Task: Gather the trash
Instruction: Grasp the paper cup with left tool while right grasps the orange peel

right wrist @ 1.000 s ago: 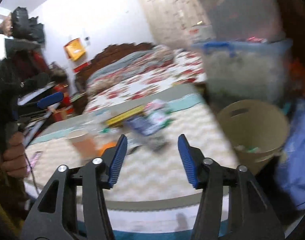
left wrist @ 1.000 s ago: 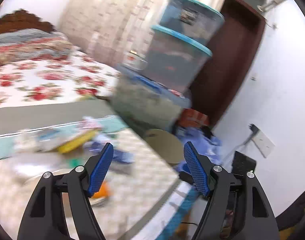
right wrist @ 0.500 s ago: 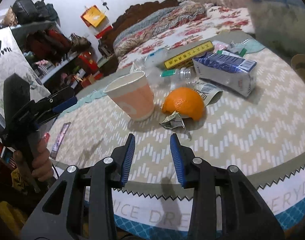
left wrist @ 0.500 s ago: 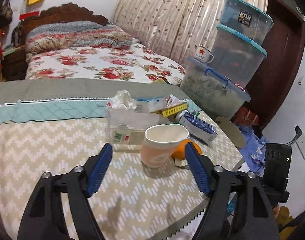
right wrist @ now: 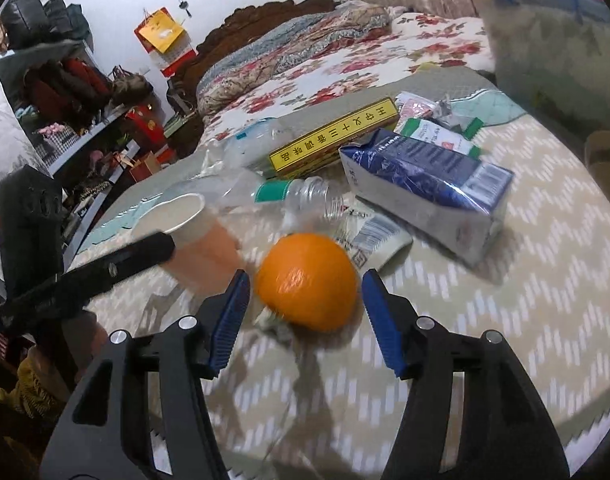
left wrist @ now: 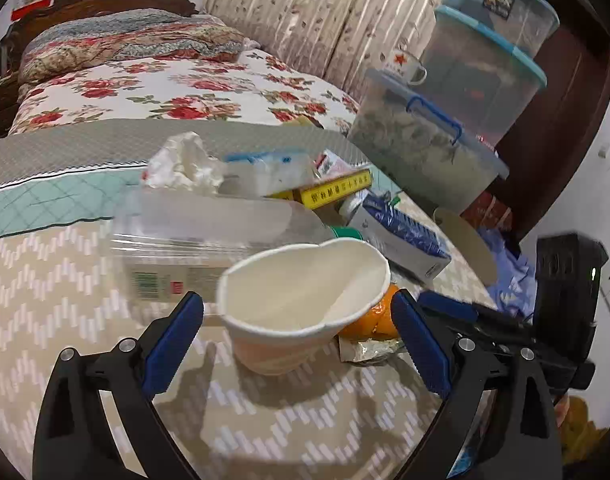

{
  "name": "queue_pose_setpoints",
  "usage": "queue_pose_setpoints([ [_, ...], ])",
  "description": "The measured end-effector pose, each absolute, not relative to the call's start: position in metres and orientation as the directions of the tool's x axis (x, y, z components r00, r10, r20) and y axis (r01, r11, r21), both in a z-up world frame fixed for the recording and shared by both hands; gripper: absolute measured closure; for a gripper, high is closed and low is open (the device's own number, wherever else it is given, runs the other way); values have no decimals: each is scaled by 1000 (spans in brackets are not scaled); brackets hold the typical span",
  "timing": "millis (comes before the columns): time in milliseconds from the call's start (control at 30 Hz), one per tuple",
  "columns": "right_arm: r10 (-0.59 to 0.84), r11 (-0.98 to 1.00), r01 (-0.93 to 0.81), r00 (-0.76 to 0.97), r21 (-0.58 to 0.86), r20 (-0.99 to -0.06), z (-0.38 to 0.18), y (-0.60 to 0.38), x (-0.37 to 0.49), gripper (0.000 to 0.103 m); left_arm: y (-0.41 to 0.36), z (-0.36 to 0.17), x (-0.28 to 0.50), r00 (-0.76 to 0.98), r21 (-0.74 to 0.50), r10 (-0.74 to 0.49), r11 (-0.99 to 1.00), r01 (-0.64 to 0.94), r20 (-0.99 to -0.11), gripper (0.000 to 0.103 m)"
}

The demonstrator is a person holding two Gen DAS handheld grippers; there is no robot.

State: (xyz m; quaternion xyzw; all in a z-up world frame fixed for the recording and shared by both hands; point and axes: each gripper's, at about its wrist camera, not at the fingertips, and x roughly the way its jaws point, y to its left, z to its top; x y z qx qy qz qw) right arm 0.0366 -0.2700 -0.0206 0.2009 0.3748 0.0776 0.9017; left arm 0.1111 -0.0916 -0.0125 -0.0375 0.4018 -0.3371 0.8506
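A dented pale orange paper cup (left wrist: 305, 300) stands on the table between the blue pads of my left gripper (left wrist: 299, 336). Its jaws are opening and neither pad touches the cup. Just behind the cup lies an orange (right wrist: 309, 280) on a crumpled wrapper (right wrist: 273, 324). My right gripper (right wrist: 305, 320) straddles the orange, jaws opening, with narrow gaps at both pads. A clear plastic bottle (left wrist: 209, 236), a blue carton (right wrist: 425, 188), a yellow box (right wrist: 337, 138) and a tissue wad (left wrist: 181, 164) lie farther back.
The zigzag tablecloth (left wrist: 65, 320) covers a round table. A tan bin (left wrist: 465, 240) stands beyond its right edge, below stacked plastic storage boxes (left wrist: 457, 128). A bed with a floral cover (left wrist: 165, 88) lies behind. Cluttered shelves (right wrist: 85, 112) fill the left of the right wrist view.
Both grippers have come down toward the table. The left has widened around the cup. The right narrowed, then widened, and has closed in on the orange.
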Motion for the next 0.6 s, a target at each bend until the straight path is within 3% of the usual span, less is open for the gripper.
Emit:
queue_pose_setpoints([
  [133,319,908,-1,651,419,-689,-32,-263,55,44,-105,-22,113,453,-296,-578,779,552,-679,14],
  [167,330,905,-2,637,426,-697,-35,-262,58,50,-107,-26,114,454,-287,-569,785,549,-686,17],
  [200,339,900,-2,633,436,-696,-37,-262,58,56,-107,-28,115,451,-285,-566,786,549,-690,33],
  [300,343,892,0,652,452,-676,-36,-265,52,71,-103,-27,113,454,-279,-566,784,555,-688,40],
  [600,352,852,-2,742,523,-570,-17,-269,-2,72,-68,-5,73,465,-296,-594,770,565,-656,41],
])
